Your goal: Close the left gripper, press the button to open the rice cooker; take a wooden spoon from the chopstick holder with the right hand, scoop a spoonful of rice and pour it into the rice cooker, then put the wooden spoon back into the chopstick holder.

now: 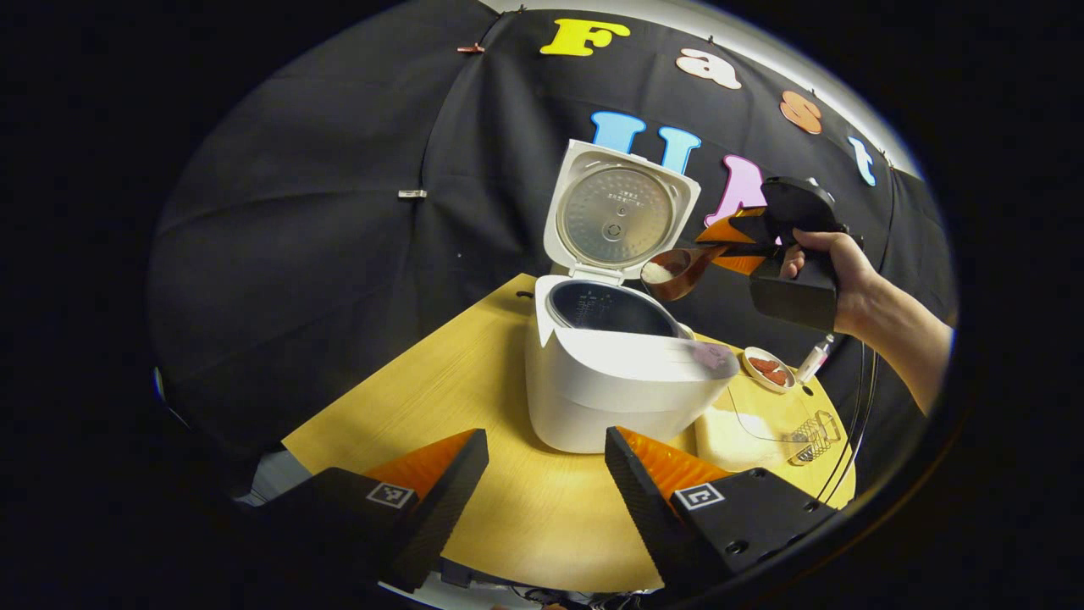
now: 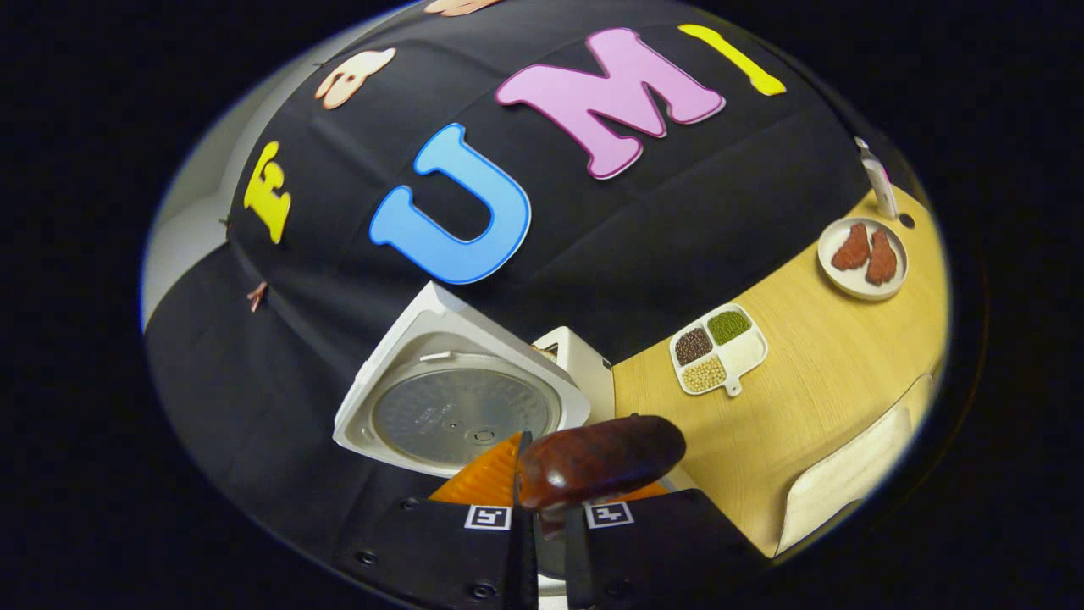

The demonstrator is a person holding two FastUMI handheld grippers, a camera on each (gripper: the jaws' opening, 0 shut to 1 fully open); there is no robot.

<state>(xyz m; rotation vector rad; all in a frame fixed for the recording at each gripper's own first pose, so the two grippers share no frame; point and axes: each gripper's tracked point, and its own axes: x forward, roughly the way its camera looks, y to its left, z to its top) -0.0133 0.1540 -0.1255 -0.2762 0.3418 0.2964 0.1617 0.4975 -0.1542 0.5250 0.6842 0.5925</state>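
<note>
The rice cooker (image 1: 622,373) at the worktop's (image 1: 508,500) middle stands lid-up, and the right tongs (image 1: 735,241), clamped on the spoon (image 1: 677,269) of rice at its two o'clock, have yet to pour and return it, while the left tongs (image 1: 546,474) hang apart.

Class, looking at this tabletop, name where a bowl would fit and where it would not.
Free: the bare table left of the rice cooker, and in front of it toward the left gripper. Crowded: right of the cooker, where cutting board, wire rack and meat plate sit close.
</note>
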